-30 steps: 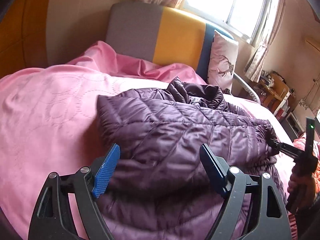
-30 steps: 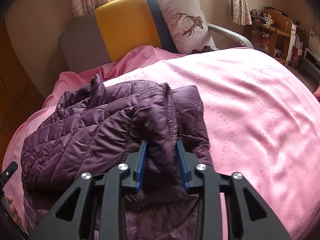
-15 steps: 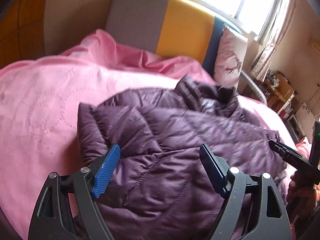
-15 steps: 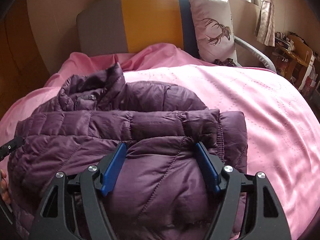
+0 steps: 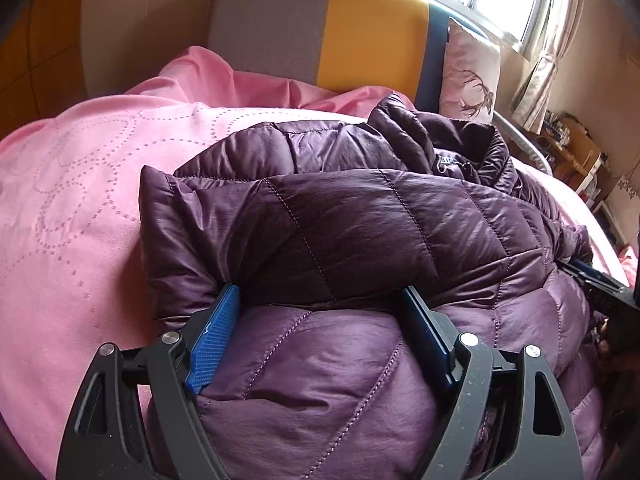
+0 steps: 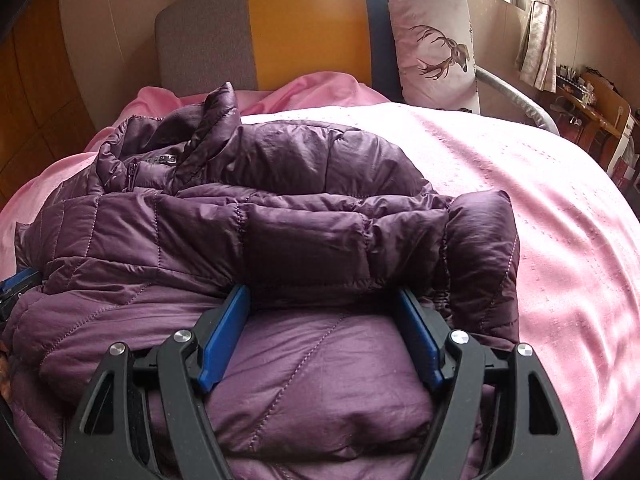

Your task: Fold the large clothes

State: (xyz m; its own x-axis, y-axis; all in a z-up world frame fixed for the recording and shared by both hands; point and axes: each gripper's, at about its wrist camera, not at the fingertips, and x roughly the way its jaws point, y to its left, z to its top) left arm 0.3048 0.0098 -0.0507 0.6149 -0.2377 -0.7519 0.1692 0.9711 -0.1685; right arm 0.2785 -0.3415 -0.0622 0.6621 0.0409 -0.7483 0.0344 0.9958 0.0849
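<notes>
On the pink bed [image 6: 560, 208], both grippers sit low over the puffy purple jacket [image 6: 304, 232]. The left gripper [image 5: 320, 300] is spread wide. The right gripper [image 6: 324, 300] is spread wide too, probably pinching nothing. The jacket's folded band lies crosswise just beyond both, equally near each.

Your inventory, by finish:
- Jacket [image 5: 360, 240]: quilted purple cloth, slight sheen, puffy.
- Bedspread [image 5: 72, 208]: matt pink cloth with stitched dotted rings.
- Left gripper [image 5: 320, 332] and right gripper [image 6: 324, 328]: matt black plastic, ribbed blue pads [image 5: 212, 344] (shiny metal screws).
- Headboard [image 6: 304, 20]: matt woven upholstery.
- Cushion [image 6: 432, 40]: printed cloth.
</notes>
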